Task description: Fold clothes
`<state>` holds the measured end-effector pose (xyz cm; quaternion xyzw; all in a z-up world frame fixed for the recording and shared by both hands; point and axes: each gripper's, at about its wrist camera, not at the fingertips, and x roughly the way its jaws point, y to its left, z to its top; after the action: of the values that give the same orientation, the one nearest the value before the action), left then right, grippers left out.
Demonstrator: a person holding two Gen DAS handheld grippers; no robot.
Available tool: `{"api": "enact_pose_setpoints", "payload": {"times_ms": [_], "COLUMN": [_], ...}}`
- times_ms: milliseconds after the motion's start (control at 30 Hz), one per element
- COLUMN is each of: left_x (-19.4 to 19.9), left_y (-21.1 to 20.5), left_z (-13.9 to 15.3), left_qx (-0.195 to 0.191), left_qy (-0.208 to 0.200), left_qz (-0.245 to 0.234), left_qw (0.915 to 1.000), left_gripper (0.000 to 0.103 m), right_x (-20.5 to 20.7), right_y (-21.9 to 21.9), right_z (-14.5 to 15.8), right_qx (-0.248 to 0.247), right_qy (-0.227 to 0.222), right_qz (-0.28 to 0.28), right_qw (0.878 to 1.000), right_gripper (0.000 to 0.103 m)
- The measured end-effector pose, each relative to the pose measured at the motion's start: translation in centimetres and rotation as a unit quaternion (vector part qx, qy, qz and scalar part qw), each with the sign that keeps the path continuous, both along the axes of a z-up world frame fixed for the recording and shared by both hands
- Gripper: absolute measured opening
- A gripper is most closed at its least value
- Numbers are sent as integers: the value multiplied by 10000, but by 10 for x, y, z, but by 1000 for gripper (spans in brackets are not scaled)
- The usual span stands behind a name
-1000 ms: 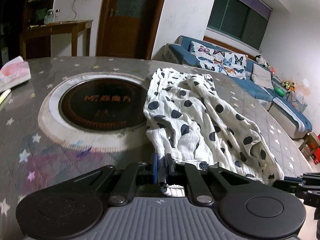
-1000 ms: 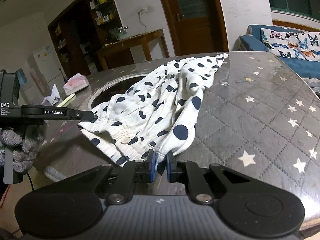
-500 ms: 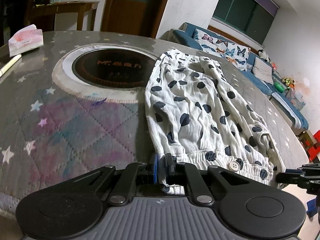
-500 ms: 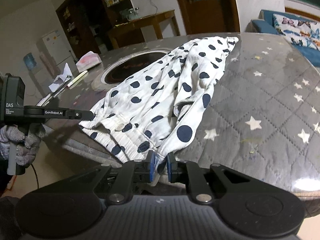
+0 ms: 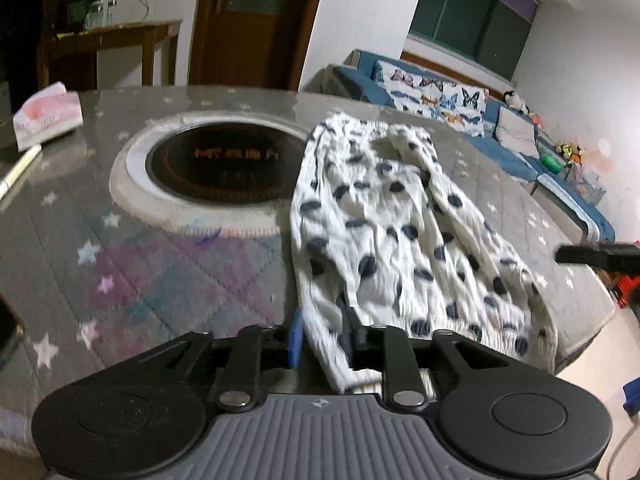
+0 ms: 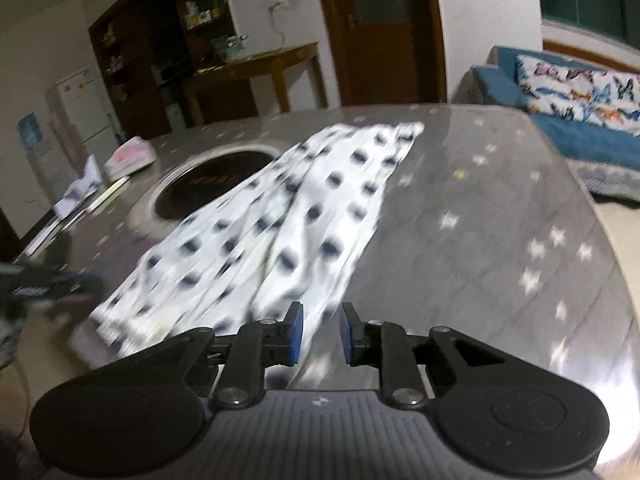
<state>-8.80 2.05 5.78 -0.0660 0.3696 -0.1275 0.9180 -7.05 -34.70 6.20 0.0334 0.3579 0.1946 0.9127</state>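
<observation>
On the grey quilted star-print table cover (image 5: 168,292), a white garment with dark navy spots (image 5: 384,236) lies spread out, just right of the round dark inset in its pale ring (image 5: 224,168). Its long axis runs from the near table edge, where the gathered waistband hangs slightly over, away toward the far side and the blue sofa (image 5: 516,156). The left gripper (image 5: 322,340) has just been opening: its blue-padded fingers stand apart with the waistband's corner loose between them. The right gripper (image 6: 320,334) has likewise been parting, a hem edge lying in the gap, unpinched. A pink tissue pack (image 5: 48,120) sits far left.
</observation>
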Motion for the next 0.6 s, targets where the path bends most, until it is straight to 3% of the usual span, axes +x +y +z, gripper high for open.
{"api": "enact_pose_setpoints", "payload": {"times_ms": [300, 367, 433, 600], "left_x": [33, 39, 43, 52], "left_y": [-19, -23, -25, -32], "left_z": [-7, -10, -12, -18], "left_qx": [-91, -107, -126, -141], "left_qy": [48, 79, 118, 227], "left_qz": [-47, -83, -106, -250], "left_qw": [9999, 9999, 9998, 9993], "left_gripper": [30, 30, 30, 32], "right_x": [140, 171, 200, 258], "right_y": [-2, -1, -2, -7], "right_z": [3, 0, -5, -23], "right_qx": [116, 140, 186, 354], "right_qy": [-35, 8, 72, 224], "right_qz": [-386, -483, -577, -834], "right_qw": [9992, 9987, 9981, 9956], "right_gripper": [23, 23, 30, 30]}}
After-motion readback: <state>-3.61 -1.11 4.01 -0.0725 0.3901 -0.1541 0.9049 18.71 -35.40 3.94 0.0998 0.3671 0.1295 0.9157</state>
